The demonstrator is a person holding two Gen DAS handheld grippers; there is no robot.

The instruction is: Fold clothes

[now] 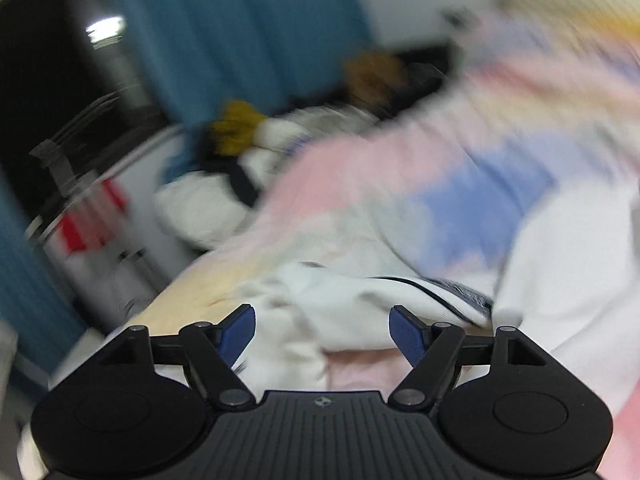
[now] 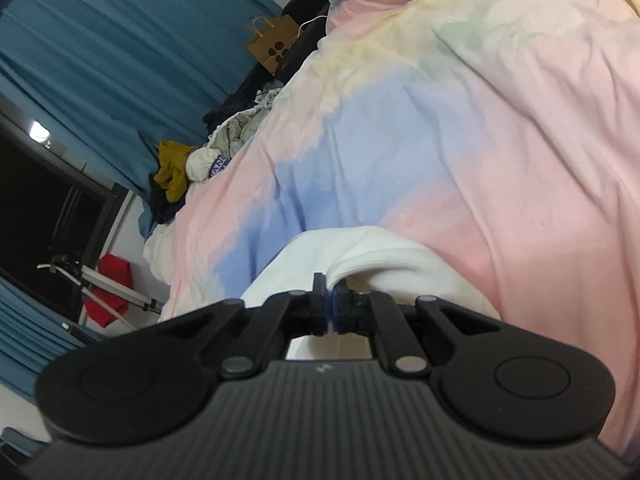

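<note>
A white garment (image 1: 352, 304) with a dark-trimmed collar lies crumpled on the pastel bedspread (image 1: 400, 184), just beyond my left gripper (image 1: 322, 330). That gripper is open and empty, its blue pads wide apart. The left wrist view is blurred by motion. In the right wrist view my right gripper (image 2: 330, 302) is shut on a fold of the white garment (image 2: 372, 256), which drapes over the bedspread (image 2: 480, 140) in front of the fingers.
A pile of other clothes, mustard yellow (image 2: 173, 168) and white (image 2: 236, 128), lies at the bed's far edge. A brown paper bag (image 2: 272, 46) stands behind it. Blue curtains (image 2: 120, 60), a dark window and a rack with a red cloth (image 2: 110, 288) are to the left.
</note>
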